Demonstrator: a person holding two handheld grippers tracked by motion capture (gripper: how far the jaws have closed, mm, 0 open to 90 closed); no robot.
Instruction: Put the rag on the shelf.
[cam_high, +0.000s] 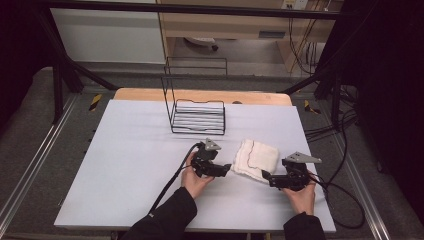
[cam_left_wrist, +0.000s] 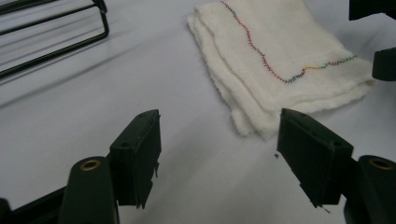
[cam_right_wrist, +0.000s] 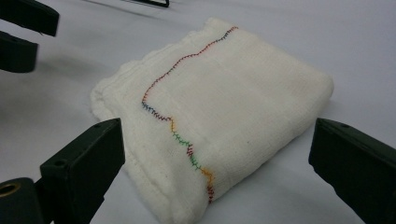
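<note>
No legible text, label, brand, number or sign is found in any of the three views. The folded white cloth (cam_high: 256, 159) carries a wavy line of multicoloured stitching (cam_right_wrist: 177, 126), which forms no letters or figures. The yellow-and-black striped markers (cam_high: 95, 101) at the table's far corners are plain hazard stripes without wording. A pale plate (cam_high: 272, 34) on the wooden furniture behind the table may bear print, but it is too small and blurred to read.
</note>
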